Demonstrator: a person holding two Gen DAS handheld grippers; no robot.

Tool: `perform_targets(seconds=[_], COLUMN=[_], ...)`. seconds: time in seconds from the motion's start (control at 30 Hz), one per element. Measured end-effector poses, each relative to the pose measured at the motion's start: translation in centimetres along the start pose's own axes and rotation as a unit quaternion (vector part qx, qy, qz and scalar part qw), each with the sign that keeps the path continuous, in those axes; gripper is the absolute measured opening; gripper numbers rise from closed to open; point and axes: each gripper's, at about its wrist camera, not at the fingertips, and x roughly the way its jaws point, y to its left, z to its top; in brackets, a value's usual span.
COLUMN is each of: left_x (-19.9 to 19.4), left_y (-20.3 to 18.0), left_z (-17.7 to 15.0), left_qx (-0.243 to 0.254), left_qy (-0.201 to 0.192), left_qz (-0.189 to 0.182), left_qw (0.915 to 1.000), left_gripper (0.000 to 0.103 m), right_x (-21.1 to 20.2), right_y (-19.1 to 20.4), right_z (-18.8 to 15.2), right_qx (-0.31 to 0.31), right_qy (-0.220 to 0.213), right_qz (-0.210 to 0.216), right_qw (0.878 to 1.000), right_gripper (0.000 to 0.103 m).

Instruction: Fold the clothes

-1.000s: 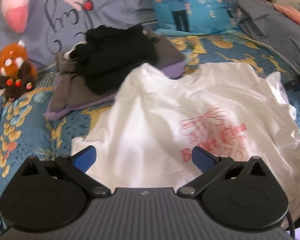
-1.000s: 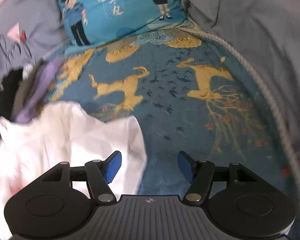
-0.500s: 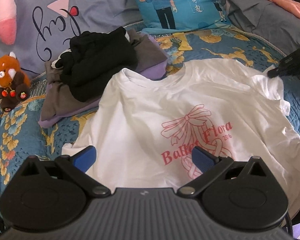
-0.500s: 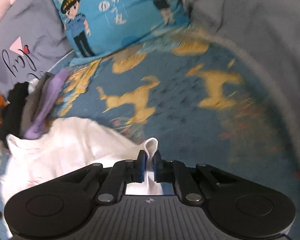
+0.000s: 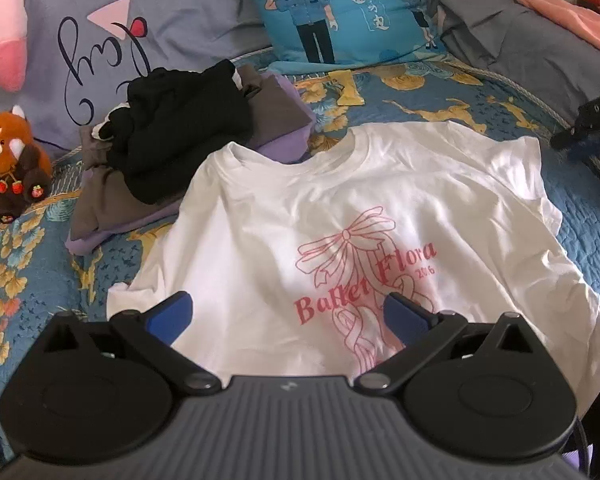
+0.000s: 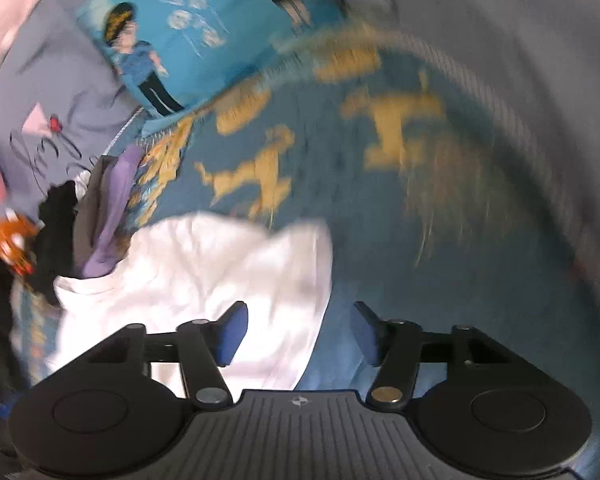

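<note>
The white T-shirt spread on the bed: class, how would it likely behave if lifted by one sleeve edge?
The white T-shirt would probably droop and fold on itself: it lies flat, with soft wrinkles. It looks thin, so likely light. Lifted, it might drag against the clothes pile beside its collar.

The right gripper point(image 6: 296, 330) has just been opening; its blue pads point(image 6: 232, 332) stand apart with nothing pinched between them. Under the left pad lies the edge of a white T-shirt point(image 6: 204, 268), spread on a blue bedspread point(image 6: 380, 208) printed with yellow deer. The right pad hangs over bare bedspread just beside the shirt's edge. At the left, touching the shirt's far corner, sits a pile of black, grey and purple clothes point(image 6: 96, 216), with an orange plush toy point(image 6: 14, 244) beside it. Behind are a blue cartoon pillow point(image 6: 204, 28) and a grey pillow point(image 6: 48, 96). The whole picture is blurred
</note>
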Motion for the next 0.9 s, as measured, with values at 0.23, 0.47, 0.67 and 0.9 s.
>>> perform_targets(seconds=[0.23, 0.47, 0.67, 0.9], left_x=[-0.9, -1.4, -1.9, -2.3], left_y=[0.2, -0.7, 0.0, 4.4], left_z=[-0.4, -0.7, -1.2, -3.2], left_qx=[-0.004, 0.000, -0.006, -0.053], left_qy=[-0.001, -0.003, -0.003, 0.012], left_qz=[0.001, -0.005, 0.005, 0.039], left_qw=[1.0000, 1.0000, 1.0000, 0.9978], left_gripper=[0.103, 0.103, 0.103, 0.103], right_x=[1.7, 2.9, 3.9, 0.2], right_y=[0.2, 1.4, 1.6, 2.3], right_z=[-4.6, -4.5, -4.8, -4.9], right_qx=[0.033, 0.050, 0.070, 0.005], right_qy=[-0.015, -0.011, -0.005, -0.069], right_qz=[0.000, 0.042, 0.064, -0.022], right_qw=[0.999, 0.998, 0.995, 0.997], right_gripper=[0.071, 0.072, 0.009, 0.007])
